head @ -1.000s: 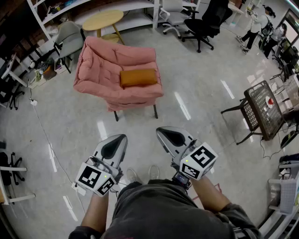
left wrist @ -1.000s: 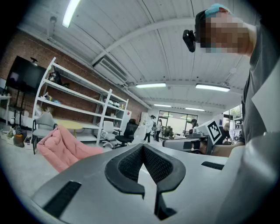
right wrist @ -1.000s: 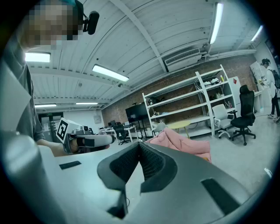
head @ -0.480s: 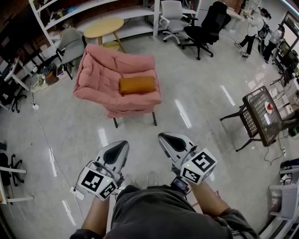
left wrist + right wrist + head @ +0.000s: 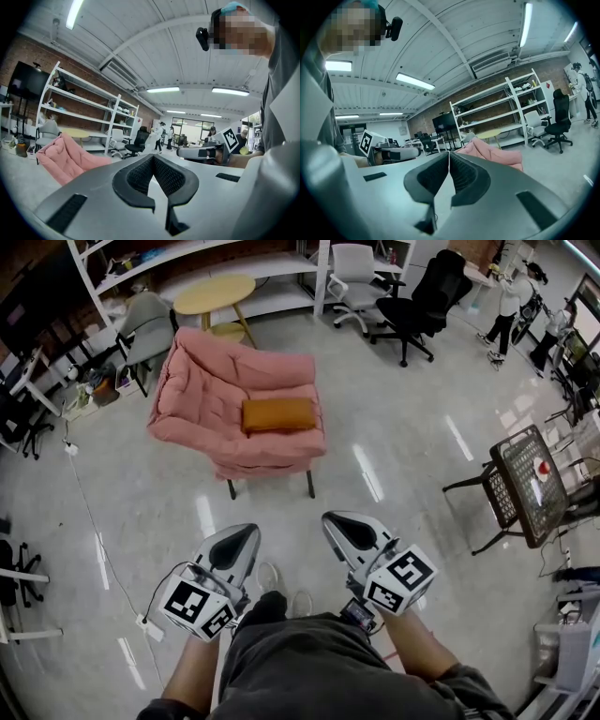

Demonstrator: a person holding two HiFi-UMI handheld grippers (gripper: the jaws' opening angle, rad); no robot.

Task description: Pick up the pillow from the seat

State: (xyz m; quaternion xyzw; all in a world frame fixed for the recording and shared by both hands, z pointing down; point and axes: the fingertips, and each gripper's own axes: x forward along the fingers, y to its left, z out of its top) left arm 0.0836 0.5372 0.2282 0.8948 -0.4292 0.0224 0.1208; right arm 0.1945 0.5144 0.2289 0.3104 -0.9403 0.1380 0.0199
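Looking down on a glossy floor (image 5: 403, 437): a pink armchair (image 5: 202, 381) with an orange pillow (image 5: 278, 414) stands ahead, and two handheld tools are held low in front of the person.
At upper left, the armchair stands on thin dark legs, and the pillow lies flat across its seat cushion, untouched and well apart from both tools. Below it, the left tool (image 5: 247, 532) points toward the chair with its jaws clenched together on nothing (its own camera shows the ribbed pads meeting at the tip). Just to its right, the right tool (image 5: 330, 518) is likewise clenched and empty. At far right stands a black mesh chair (image 5: 525, 474).
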